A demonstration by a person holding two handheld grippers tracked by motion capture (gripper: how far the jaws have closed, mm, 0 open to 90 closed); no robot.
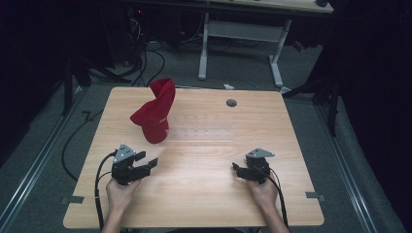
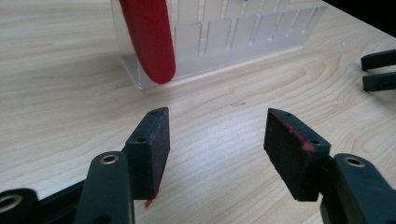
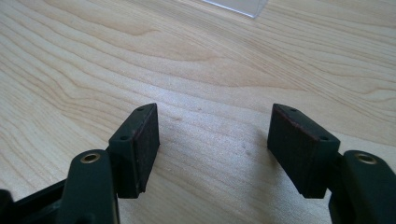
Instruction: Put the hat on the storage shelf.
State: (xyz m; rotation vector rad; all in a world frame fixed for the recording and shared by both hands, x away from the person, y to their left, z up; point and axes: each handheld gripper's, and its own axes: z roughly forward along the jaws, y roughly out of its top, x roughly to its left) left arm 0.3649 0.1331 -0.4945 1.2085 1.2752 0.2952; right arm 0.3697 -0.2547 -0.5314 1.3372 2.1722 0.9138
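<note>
A red cloth (image 1: 155, 114) is draped over the left end of a clear plastic rack (image 1: 201, 127) on the wooden table (image 1: 194, 184). In the left gripper view the red cloth (image 2: 149, 39) hangs over the clear rack (image 2: 233, 42) just ahead. My left gripper (image 1: 148, 161) rests near the table's front left, below the cloth, open with nothing between its jaws (image 2: 217, 135). My right gripper (image 1: 236, 170) sits at the front right, open and empty (image 3: 215, 135), over bare wood. The right gripper's jaws (image 2: 378, 70) show at the right edge of the left gripper view.
A grey round grommet (image 1: 231, 103) is set in the table near its far edge. A corner of the clear rack (image 3: 238, 6) shows at the top of the right gripper view. Beyond the table stand a white desk frame (image 1: 240, 43) and floor cables.
</note>
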